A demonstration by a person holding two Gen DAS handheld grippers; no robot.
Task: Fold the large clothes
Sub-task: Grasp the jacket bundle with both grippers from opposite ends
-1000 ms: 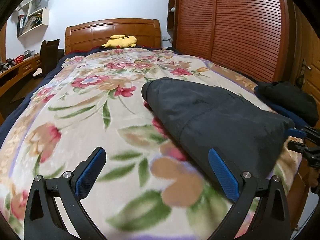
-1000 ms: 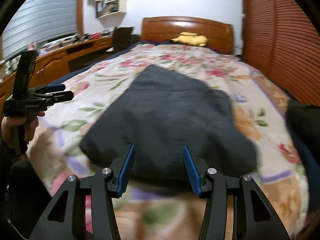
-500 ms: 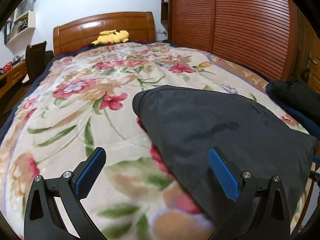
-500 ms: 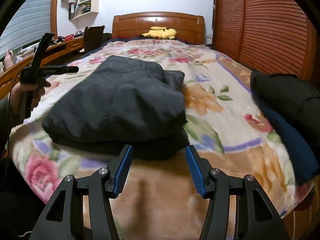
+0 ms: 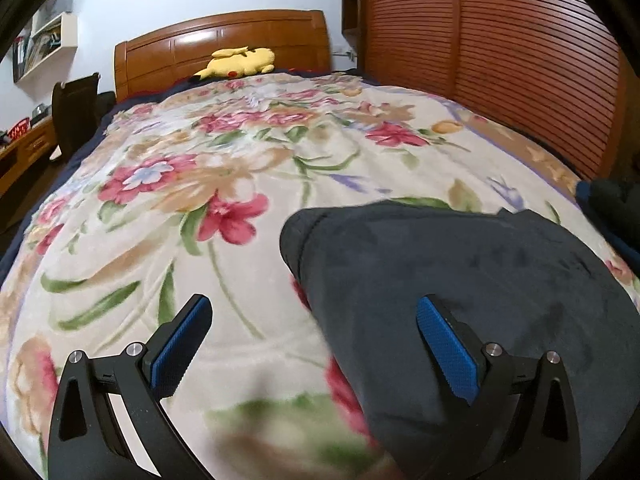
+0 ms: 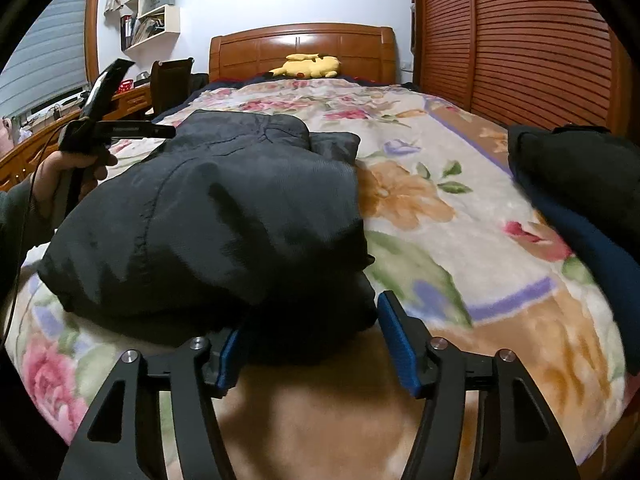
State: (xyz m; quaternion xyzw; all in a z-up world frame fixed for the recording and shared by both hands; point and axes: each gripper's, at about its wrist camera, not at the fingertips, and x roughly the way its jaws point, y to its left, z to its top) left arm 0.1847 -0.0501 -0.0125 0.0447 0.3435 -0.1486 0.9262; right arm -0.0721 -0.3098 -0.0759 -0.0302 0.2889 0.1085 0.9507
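Observation:
A dark grey folded garment (image 6: 220,216) lies on the floral blanket (image 6: 420,200) near the foot of the bed. My right gripper (image 6: 314,344) is low at the garment's near edge. Its jaws are opening, and the bottom fold lies between the blue pads without being pinched. In the left wrist view the same garment (image 5: 460,272) fills the lower right. My left gripper (image 5: 314,336) stands wide open over the garment's left edge, its right finger (image 5: 448,352) above the cloth and the other above the blanket (image 5: 160,220). A hand (image 6: 68,172) holds that left gripper (image 6: 168,132) at the far left.
A second dark pile (image 6: 572,168) on blue cloth (image 6: 600,256) sits at the bed's right edge. A yellow plush toy (image 6: 308,66) lies by the wooden headboard (image 6: 300,44). Slatted wardrobe doors (image 6: 520,40) run along the right; a desk (image 6: 24,148) and chair (image 6: 172,84) stand on the left.
My left gripper has travelled across the bed toward the garment, which now looms larger under its right finger. My right gripper has sunk to the garment's near edge and its jaws have widened.

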